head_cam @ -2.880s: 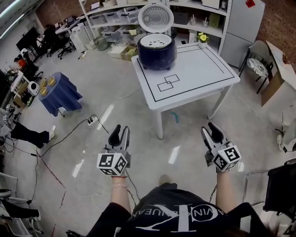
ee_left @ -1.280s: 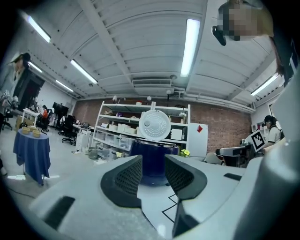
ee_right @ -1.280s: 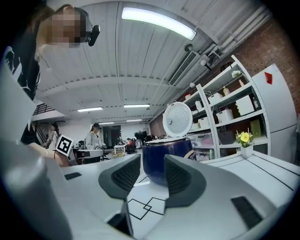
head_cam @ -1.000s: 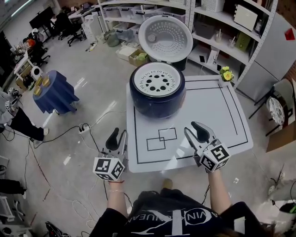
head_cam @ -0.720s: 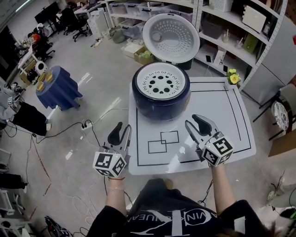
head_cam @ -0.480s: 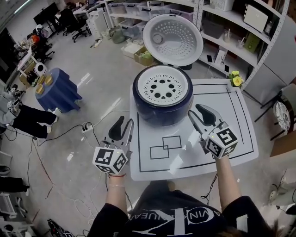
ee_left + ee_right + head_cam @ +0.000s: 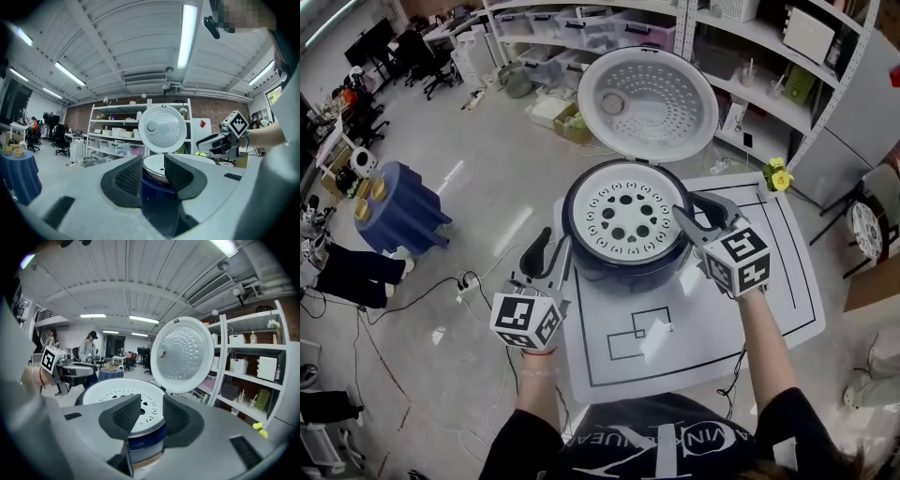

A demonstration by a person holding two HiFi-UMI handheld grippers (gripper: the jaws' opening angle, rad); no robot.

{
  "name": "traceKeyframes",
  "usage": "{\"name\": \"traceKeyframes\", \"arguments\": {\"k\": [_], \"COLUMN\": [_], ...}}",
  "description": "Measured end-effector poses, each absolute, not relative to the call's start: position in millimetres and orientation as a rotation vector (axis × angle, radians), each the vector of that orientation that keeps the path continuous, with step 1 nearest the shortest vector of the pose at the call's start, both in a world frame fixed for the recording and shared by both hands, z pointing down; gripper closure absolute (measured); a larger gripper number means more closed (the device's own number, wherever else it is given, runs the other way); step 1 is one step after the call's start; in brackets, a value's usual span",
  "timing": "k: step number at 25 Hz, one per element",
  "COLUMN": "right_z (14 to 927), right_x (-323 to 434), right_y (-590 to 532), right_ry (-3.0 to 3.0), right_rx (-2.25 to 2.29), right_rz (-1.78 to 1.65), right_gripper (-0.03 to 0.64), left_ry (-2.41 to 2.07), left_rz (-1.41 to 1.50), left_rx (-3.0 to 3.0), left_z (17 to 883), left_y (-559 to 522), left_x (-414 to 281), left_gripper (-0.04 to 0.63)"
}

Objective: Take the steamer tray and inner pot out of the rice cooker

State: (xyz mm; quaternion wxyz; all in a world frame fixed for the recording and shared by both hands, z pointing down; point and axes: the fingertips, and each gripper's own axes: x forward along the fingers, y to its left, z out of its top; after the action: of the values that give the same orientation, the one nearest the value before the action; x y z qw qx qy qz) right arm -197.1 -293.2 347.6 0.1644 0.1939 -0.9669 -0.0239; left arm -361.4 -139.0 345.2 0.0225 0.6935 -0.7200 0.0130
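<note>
A dark blue rice cooker (image 7: 623, 267) stands on the white table, its round lid (image 7: 647, 92) swung up behind it. In its mouth lies the white steamer tray (image 7: 628, 217), pierced with several holes; it hides the inner pot. My left gripper (image 7: 553, 246) hovers open by the cooker's left side, jaws apart and bare, with the tray's rim (image 7: 187, 161) seen beyond them. My right gripper (image 7: 692, 211) is open at the cooker's right rim, just above the tray's edge (image 7: 112, 392), and nothing sits between its pads. Each gripper view shows the other gripper across the cooker.
The table (image 7: 741, 309) carries black outline markings. Shelving (image 7: 750, 56) with bins runs behind it, and yellow flowers (image 7: 778, 173) sit at the table's far right corner. A blue-draped round stand (image 7: 398, 202) and floor cables (image 7: 469, 281) lie to the left.
Both grippers have travelled forward from the table's front edge to the cooker's two sides and risen a little. The cooker fills more of the head view. Neither has taken hold of anything.
</note>
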Motion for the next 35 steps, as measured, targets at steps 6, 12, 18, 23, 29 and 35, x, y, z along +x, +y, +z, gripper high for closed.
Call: {"name": "traceKeyframes", "arguments": {"k": [6, 12, 18, 23, 29, 35], "right_z": [378.2, 398.8, 411.1, 409.8, 402.9, 402.8], "right_x": [-229.5, -245.5, -247.3, -248.4, -249.8, -248.4], "right_y": [-319.1, -345.1, -355.1, -358.4, -359.9, -359.5], "right_ry": [-2.513, -2.346, -2.266, -2.279, -2.316, -2.347], "right_rx": [0.531, 0.503, 0.529, 0.560, 0.560, 0.570], "right_rz": [-0.146, -0.138, -0.181, -0.215, -0.261, -0.242], "right_gripper": [0.451, 0.444, 0.456, 0.506, 0.509, 0.517], "left_ry": [-2.187, -2.161, -2.139, -2.116, -2.055, -2.019], "left_rz": [0.091, 0.106, 0.102, 0.087, -0.002, -0.020], "left_rx": [2.207, 2.232, 2.240, 2.246, 2.257, 2.290], "left_z": [349.7, 352.2, 359.0, 362.4, 354.7, 351.5], "left_y": [-162.3, -180.9, -188.3, -188.9, -193.5, -191.9], "left_x": [-373.0, -378.1, -382.0, -387.9, -386.4, -381.7], "left_gripper": [0.479, 0.479, 0.479, 0.479, 0.465, 0.453]}}
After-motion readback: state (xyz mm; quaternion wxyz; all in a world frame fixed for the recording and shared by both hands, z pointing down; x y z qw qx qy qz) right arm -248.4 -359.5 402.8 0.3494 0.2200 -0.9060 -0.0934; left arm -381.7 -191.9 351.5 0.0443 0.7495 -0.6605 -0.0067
